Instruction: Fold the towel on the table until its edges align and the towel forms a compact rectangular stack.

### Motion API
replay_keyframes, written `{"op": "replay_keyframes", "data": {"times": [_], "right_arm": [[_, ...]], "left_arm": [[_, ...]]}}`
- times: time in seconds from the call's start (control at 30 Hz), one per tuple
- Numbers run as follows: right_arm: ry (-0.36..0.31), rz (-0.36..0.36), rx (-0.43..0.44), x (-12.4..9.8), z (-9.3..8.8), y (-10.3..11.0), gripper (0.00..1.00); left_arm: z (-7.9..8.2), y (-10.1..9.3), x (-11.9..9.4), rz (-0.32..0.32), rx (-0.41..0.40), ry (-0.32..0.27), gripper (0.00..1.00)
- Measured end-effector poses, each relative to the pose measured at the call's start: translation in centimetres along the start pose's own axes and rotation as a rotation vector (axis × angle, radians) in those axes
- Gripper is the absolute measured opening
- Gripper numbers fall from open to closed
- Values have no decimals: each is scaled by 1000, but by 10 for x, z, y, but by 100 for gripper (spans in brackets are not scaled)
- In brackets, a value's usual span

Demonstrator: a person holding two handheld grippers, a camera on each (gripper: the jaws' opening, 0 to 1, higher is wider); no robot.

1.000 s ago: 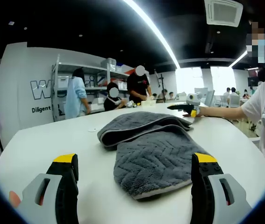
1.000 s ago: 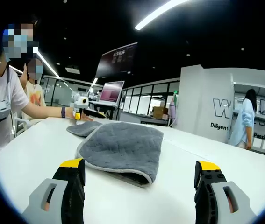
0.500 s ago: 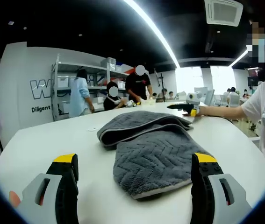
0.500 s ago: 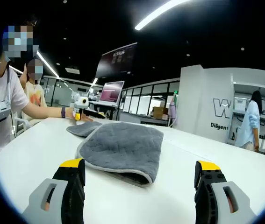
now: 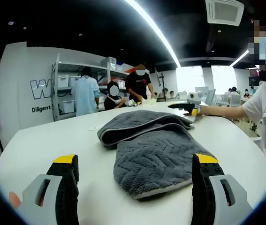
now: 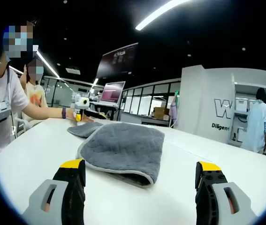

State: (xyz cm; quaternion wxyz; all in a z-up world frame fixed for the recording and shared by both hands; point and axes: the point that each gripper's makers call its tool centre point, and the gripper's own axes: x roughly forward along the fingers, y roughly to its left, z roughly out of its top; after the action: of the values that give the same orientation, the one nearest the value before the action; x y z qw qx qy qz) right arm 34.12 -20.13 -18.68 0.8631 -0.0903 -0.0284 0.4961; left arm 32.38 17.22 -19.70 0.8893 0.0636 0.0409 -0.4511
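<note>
Large cut-off "W" and smaller "Diligent" on the white wall (image 5: 25, 89), partly hidden by shelving.

A shelving rack (image 5: 64, 89) with storage bins stands at ten o'clock in the left gripper view, against a white wall with lettering (image 5: 41, 89). A ceiling air vent (image 5: 224, 11) sits at one o'clock, beside a long light strip (image 5: 154, 30). In the right gripper view, an open laptop (image 6: 112, 92) rests at eleven o'clock, under a dark hanging sign (image 6: 118, 60).
</note>
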Motion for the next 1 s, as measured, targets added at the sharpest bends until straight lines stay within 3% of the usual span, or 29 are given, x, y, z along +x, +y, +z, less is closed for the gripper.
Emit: {"op": "replay_keyframes", "data": {"times": [1.0], "right_arm": [[-12, 35, -40, 2, 2, 8, 100]], "left_arm": [[0, 0, 2, -1, -2, 2, 99]]}}
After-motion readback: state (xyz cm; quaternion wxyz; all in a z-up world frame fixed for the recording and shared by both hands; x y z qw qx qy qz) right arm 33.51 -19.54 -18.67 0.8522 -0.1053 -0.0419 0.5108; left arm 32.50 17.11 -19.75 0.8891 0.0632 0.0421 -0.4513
